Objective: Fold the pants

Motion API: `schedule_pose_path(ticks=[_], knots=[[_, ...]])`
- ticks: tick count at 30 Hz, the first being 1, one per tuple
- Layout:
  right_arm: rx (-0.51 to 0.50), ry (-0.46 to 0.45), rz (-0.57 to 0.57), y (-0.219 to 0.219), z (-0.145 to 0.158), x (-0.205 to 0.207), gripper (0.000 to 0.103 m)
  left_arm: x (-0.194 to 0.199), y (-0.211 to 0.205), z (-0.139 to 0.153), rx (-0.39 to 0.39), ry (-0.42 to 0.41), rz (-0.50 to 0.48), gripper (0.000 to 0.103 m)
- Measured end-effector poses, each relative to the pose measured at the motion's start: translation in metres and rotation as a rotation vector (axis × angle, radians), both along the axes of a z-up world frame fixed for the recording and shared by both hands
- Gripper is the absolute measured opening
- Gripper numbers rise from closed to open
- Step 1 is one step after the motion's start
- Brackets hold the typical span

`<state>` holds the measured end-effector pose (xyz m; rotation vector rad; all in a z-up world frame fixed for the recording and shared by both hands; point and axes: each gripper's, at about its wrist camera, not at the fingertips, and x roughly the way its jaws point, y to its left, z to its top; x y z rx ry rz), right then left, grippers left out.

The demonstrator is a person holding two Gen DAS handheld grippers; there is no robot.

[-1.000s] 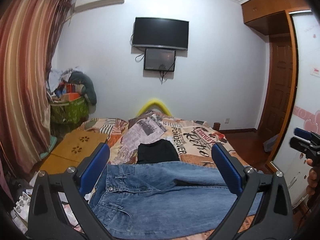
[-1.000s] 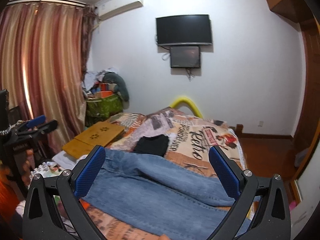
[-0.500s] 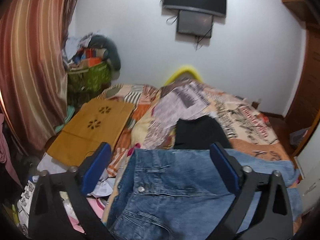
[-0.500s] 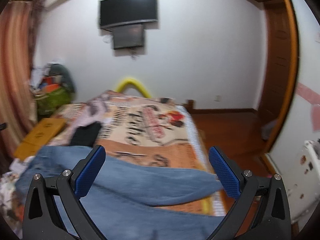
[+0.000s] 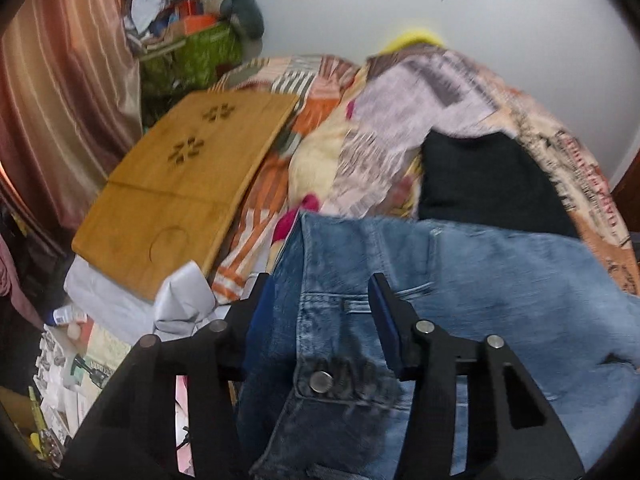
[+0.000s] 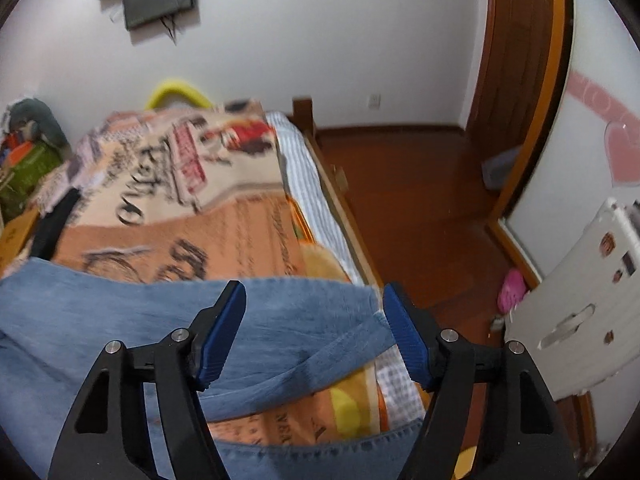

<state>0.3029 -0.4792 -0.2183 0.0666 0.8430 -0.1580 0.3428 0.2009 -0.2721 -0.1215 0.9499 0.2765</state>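
Observation:
Blue jeans (image 5: 500, 280) lie spread across the bed, with the waistband and its metal button (image 5: 320, 382) at the left end. My left gripper (image 5: 320, 284) points down over that waistband corner. Its jaws are closing with the denim between them, and the blue pads do not visibly press on the cloth. In the right wrist view the legs of the jeans (image 6: 120, 312) reach the bed's right edge. My right gripper (image 6: 316, 292) hangs over the upper leg's end. Its jaws are closing around the hem, with gaps still showing at both pads.
A printed bed cover (image 6: 180, 168) lies under the jeans, and a folded black garment (image 5: 480, 176) sits just beyond them. A wooden lap desk (image 5: 180, 184) lies at the bed's left. Right of the wooden bed rail (image 6: 344, 208) are bare floor and a white plastic stool (image 6: 580, 292).
Both grippers have dropped and tilted down from looking across the room to hanging close over the jeans. Both pairs of jaws have narrowed, the left around the waistband, the right around the leg end.

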Motion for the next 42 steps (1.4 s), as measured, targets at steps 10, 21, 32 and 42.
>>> schedule_pose_path(ticks=[10, 21, 32, 42], knots=[[0.096, 0.063, 0.255, 0.064, -0.028, 0.046, 0.068, 0.023, 0.003, -0.053, -0.028, 0.135, -0.016, 0.051], [-0.153, 0.216, 0.548, 0.146, -0.077, 0.067, 0.070, 0.029, -0.004, -0.062, 0.047, 0.138, -0.059, 0.057], [-0.197, 0.210, 0.538, 0.167, -0.076, 0.050, 0.006, 0.026, -0.018, -0.059, 0.142, 0.099, -0.075, 0.018], [-0.196, 0.166, 0.437, 0.158, -0.071, 0.094, 0.001, 0.036, 0.013, -0.039, 0.199, 0.078, -0.004, 0.000]])
